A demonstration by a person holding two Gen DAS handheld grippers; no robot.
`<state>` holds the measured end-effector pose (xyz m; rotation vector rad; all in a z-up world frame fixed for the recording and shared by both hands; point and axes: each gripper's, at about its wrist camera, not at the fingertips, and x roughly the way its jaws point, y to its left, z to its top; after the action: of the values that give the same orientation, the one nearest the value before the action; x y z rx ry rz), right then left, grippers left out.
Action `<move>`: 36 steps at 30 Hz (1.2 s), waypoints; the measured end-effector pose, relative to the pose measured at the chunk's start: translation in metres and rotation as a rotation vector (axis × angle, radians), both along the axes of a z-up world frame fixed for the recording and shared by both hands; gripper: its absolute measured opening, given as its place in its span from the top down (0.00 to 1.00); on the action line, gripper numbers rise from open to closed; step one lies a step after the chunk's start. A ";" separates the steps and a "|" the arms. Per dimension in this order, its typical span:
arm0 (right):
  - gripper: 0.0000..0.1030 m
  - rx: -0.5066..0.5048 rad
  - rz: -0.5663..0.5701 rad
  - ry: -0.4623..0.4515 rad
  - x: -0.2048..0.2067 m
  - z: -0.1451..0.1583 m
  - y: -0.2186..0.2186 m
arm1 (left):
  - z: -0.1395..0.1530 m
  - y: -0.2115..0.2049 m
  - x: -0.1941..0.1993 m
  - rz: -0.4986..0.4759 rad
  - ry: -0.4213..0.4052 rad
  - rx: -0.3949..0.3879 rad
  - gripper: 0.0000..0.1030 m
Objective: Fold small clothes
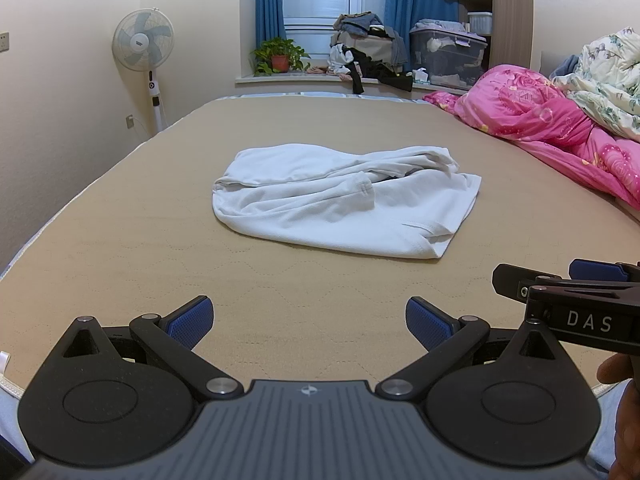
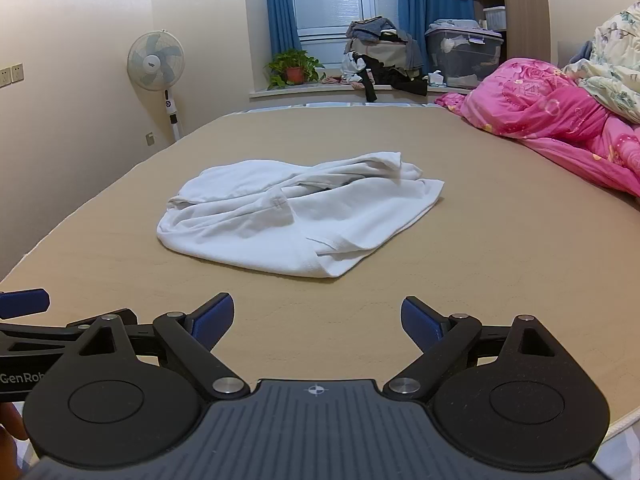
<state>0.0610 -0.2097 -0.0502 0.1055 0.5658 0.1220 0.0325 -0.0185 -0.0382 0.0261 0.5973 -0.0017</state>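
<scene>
Left tongs [image 1: 308, 322] and right tongs [image 2: 317, 320]: spread wide, gripping nothing, low in frame. White garment [image 1: 344, 200], crumpled, mid-frame on bed [image 1: 120, 248], well apart from both

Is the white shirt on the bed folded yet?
Not neatly: the white shirt lies crumpled on the bed, a sleeve bunched across it.

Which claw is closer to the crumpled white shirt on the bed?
Neither clearly; both look about equally far. The left claw and right claw hang open, side by side, short of the crumpled white cotton shirt, touching nothing.
</scene>
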 end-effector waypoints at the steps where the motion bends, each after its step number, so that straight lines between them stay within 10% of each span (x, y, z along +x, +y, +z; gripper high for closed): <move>1: 0.11 -0.001 -0.001 0.000 0.000 0.000 0.000 | 0.000 0.000 0.000 -0.001 0.000 0.000 0.01; 7: 0.12 -0.002 -0.009 -0.004 0.002 0.002 -0.004 | -0.001 -0.003 -0.004 0.000 -0.035 0.021 0.02; 15: 0.32 0.018 -0.017 -0.096 0.039 0.035 -0.066 | -0.008 -0.004 0.007 -0.033 0.011 0.058 0.54; 21: 0.59 0.040 -0.018 -0.076 0.069 0.026 -0.112 | -0.001 -0.003 0.064 -0.031 0.057 0.045 0.55; 25: 0.59 0.047 0.013 -0.083 0.068 0.028 -0.123 | -0.002 -0.017 0.132 0.004 0.097 0.013 0.53; 29: 0.59 0.054 0.039 -0.064 0.069 0.028 -0.126 | -0.008 -0.033 0.212 0.053 0.178 -0.088 0.27; 36: 0.53 0.050 0.066 -0.045 0.076 0.029 -0.130 | -0.029 -0.057 0.316 0.184 0.256 -0.153 0.23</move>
<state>0.1371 -0.3395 -0.0215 0.1324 0.5214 0.2020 0.3482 -0.0753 -0.0667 -0.1798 0.8520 0.1293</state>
